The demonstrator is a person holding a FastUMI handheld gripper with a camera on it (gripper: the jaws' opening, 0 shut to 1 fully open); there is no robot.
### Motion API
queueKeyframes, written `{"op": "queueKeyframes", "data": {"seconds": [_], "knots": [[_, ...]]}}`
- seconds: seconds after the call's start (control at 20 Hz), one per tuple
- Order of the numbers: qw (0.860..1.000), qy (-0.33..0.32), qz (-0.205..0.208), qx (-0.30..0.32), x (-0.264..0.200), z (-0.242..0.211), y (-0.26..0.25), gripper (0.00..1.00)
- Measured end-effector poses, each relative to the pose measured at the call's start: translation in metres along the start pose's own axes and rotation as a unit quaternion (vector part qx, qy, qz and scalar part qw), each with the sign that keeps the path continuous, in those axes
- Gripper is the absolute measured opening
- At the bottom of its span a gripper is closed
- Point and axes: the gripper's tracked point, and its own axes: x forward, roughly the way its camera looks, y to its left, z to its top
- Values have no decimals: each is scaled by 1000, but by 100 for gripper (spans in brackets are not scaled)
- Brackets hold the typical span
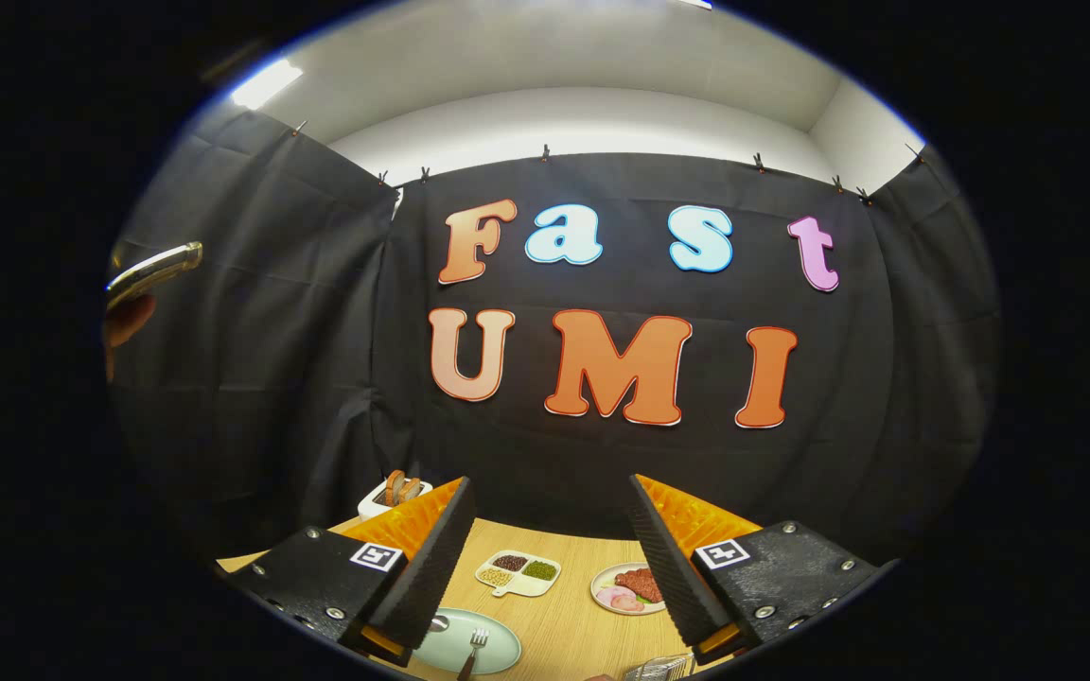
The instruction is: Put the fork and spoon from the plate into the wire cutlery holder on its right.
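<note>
gripper (550, 558) open, snack tray (518, 573), meat plate (627, 588) ahead

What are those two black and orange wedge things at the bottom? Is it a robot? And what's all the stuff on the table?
It's not a robot. A person holds a grabbing tool, and a small camera riding on it took this picture, looking forward along the tool. The two wedges are its fingers, like tongs. They are wide open and hold nothing.

Beyond and below the fingers is a wooden table. On it lies a pale green plate with a fork and, partly hidden by the left finger, what looks like a spoon. Further off are a little divided dish of beans, a plate of meat, and a white box with bread-like slices. A bit of the wire cutlery holder peeks in to the right of the green plate.

At the far left, a hand holds something shiny; I can't tell what.
</note>
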Motion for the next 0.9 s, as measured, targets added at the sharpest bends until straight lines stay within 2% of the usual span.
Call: {"op": "queueKeyframes", "data": {"seconds": [0.45,0.7,0.9], "knots": [[999,42,19,0,0,-31,16,96],[993,107,47,11,2,-73,37,97],[978,196,69,29,5,-125,57,97]]}}
